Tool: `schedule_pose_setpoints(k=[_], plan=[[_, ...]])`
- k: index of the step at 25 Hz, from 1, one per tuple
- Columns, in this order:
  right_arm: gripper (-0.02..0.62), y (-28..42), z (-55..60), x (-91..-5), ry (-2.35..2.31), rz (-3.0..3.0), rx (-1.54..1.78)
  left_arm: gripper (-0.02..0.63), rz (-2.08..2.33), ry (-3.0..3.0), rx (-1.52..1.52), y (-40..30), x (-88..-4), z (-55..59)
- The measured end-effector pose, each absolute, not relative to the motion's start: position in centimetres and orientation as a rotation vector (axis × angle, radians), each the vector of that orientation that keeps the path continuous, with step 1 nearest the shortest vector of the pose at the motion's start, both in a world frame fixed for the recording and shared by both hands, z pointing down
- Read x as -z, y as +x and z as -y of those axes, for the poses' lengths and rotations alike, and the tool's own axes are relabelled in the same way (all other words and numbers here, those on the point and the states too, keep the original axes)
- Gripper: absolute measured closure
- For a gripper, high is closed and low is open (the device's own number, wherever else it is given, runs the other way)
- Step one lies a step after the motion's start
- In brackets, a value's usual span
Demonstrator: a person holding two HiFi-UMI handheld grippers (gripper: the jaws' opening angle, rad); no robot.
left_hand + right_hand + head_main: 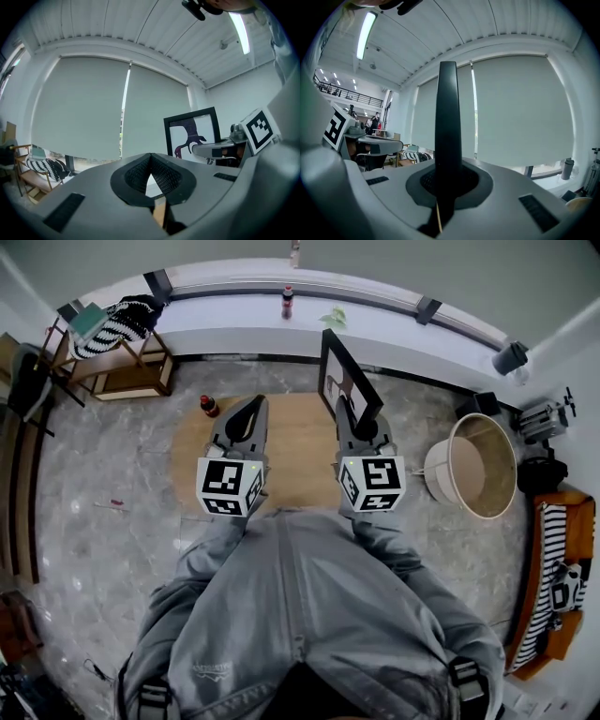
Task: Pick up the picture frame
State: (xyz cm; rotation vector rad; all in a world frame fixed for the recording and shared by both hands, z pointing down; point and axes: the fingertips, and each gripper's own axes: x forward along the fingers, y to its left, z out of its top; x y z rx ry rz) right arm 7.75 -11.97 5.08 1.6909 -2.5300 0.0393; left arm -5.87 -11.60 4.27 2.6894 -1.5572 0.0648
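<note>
In the head view my right gripper [352, 416] is clamped on the lower edge of the black rectangular picture frame [349, 381]. The frame stands upright above the far right part of the round wooden surface [295, 454], and I judge it lifted clear. My left gripper [249, 407] hangs closed and empty over the surface's left half. With only one edge pinched, I should carry the frame slowly and vertical so it cannot swing or slip. A small dark bottle with a red cap [208, 406] stands at the surface's left rim, and a beige round tub [476, 467] sits on the floor just right of the surface. Both look clear of my path. In the left gripper view the ribbed pads meet with nothing between them. The frame's white picture with a dark branching figure [192, 133] shows to the right, above the surface, where the other gripper holds it. In the right gripper view the frame's black edge [447, 117] rises straight from between my pressed pads. Beyond it are only window blinds, so nothing blocks the way up.
</note>
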Motion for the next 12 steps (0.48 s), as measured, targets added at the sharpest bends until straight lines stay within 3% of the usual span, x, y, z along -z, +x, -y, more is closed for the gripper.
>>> schedule_pose_setpoints(k=[12], plan=[[0.558,5.9,7.9,-2.6,1.656,2.589,0.075,0.589,1.641,2.734,0.000,-6.0,-2.0,7.6]])
